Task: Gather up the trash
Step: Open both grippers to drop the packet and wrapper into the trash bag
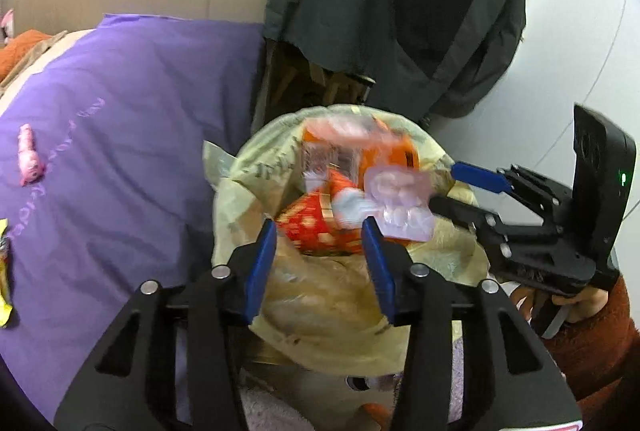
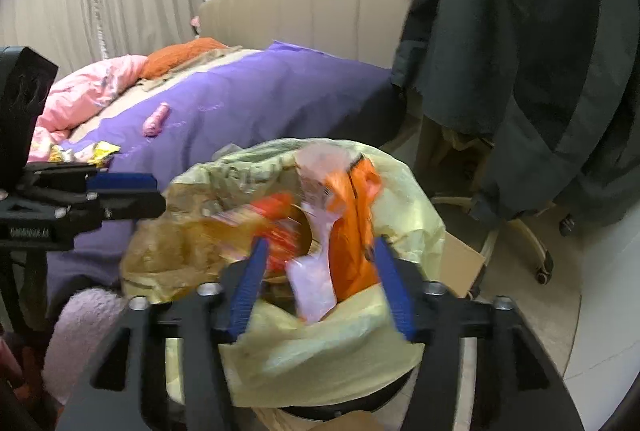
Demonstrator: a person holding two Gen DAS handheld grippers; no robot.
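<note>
With both my left hand-held gripper (image 1: 320, 255) and right hand-held gripper (image 2: 320, 271) released and empty above the overfull yellow plastic bin bag (image 1: 320, 311), I feared the loose orange and pink wrappers (image 1: 360, 167) would slide off the heap.

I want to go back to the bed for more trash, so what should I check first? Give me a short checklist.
1. Left gripper empty, jaws apart: ok.
2. Right gripper empty, jaws apart: ok.
3. Red wrapper and pale packet inside the bin bag: cannot tell, both blurred above it.
4. Bag mouth open: ok.
5. Trash left on the purple bedspread: not ok, pink wrapper and yellow wrapper remain.
</note>
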